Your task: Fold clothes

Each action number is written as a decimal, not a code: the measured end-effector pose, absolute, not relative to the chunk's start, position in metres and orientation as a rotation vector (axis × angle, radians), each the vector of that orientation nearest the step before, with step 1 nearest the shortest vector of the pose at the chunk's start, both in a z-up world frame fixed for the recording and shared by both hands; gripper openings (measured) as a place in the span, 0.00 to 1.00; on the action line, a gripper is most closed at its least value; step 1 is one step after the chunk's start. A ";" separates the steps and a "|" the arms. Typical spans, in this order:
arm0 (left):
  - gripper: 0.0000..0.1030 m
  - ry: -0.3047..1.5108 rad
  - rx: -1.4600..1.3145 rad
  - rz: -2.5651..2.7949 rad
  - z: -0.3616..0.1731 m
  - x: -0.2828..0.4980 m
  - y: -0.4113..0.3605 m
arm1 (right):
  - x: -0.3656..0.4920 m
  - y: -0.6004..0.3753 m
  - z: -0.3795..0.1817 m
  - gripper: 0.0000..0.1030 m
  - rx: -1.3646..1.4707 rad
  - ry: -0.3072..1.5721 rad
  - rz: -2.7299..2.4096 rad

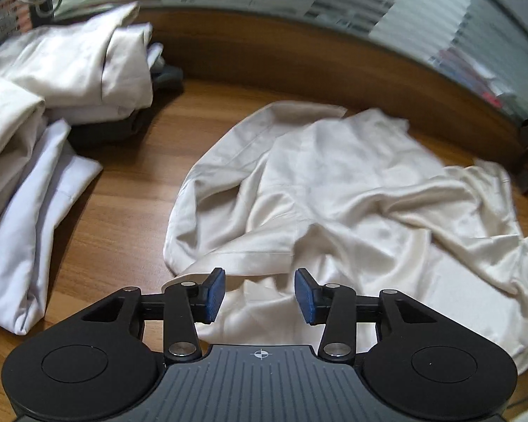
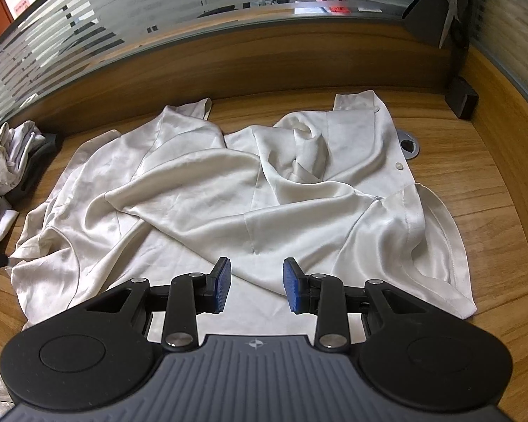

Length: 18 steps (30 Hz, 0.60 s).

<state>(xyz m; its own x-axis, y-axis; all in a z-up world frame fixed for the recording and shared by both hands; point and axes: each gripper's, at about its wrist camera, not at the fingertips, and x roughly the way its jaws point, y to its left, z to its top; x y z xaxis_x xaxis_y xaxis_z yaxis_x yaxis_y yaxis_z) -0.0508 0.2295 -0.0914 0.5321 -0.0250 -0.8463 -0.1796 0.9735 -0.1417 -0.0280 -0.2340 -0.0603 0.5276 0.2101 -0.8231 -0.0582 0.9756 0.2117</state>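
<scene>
Your left gripper point(image 1: 259, 295) and right gripper point(image 2: 256, 285) are both open and hold nothing. The cream shirt point(image 2: 207, 190) lies crumpled in the middle of the desk point(image 2: 475, 190), with folded clothes point(image 1: 52, 81) near its left edge.

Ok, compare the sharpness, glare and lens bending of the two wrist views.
Left wrist view: motion-blurred, the crumpled cream satin shirt and the pile of folded pale clothes look soft. Right wrist view: sharper, soft sheen on the shirt's folds. Both: fisheye bows the wooden desk's back edge and the striped frosted glass partition.
</scene>
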 end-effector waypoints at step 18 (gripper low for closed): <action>0.03 0.711 -0.517 0.005 -0.025 -0.127 0.252 | -0.032 -0.235 -0.070 0.37 0.162 1.037 0.149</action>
